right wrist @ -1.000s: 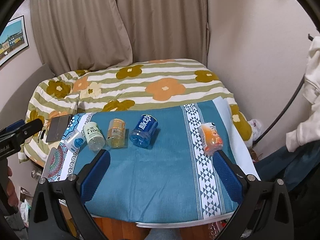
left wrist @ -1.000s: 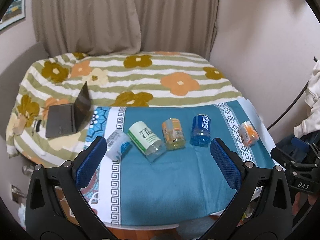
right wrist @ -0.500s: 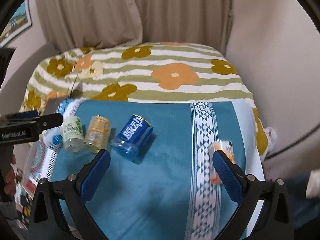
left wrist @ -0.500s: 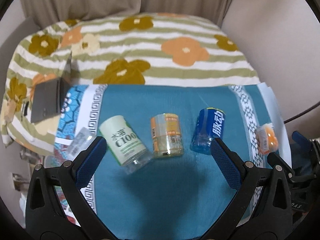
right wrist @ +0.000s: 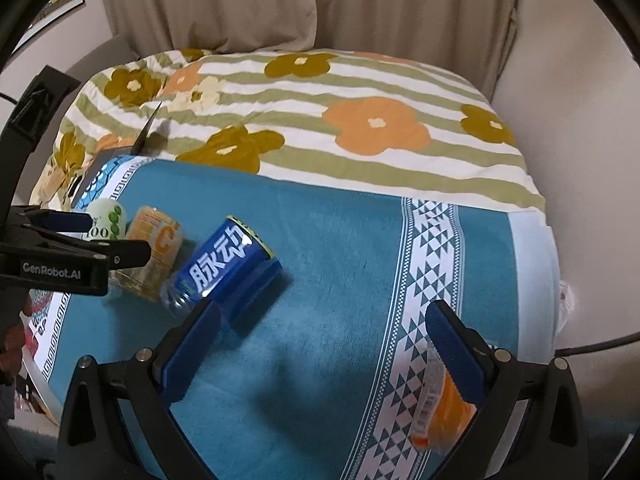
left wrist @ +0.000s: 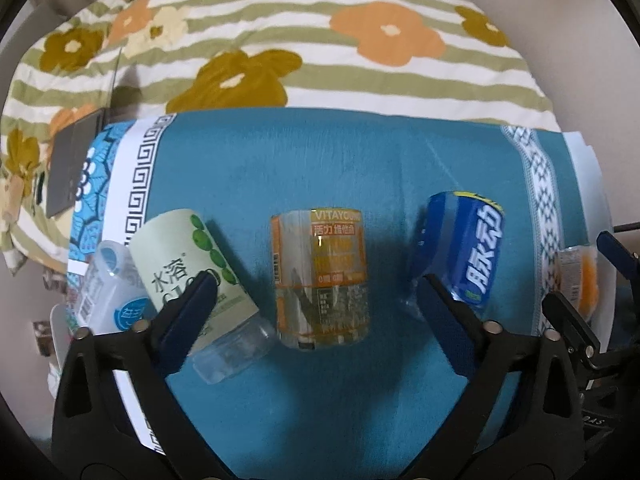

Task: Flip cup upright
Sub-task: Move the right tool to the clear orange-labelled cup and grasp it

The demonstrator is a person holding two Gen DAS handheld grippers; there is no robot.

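- Your left finger [left wrist: 188, 312] covers part of the green-label cup [left wrist: 192, 268].
- The orange cup [right wrist: 440, 412], lower right, sits half behind your right finger [right wrist: 456, 352].
- The laptop [left wrist: 70, 172] is blurred.

Black triangulated gripper frames, silver screws, blue ribbed fingers [left wrist: 192, 304], white "GenRobot.AI" lettering.

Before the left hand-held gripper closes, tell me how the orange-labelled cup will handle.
The orange-labelled cup lies on its side, so a nudge would probably roll it. It looks like thin clear plastic and seems empty: likely light, and may flex under the left hand-held gripper.
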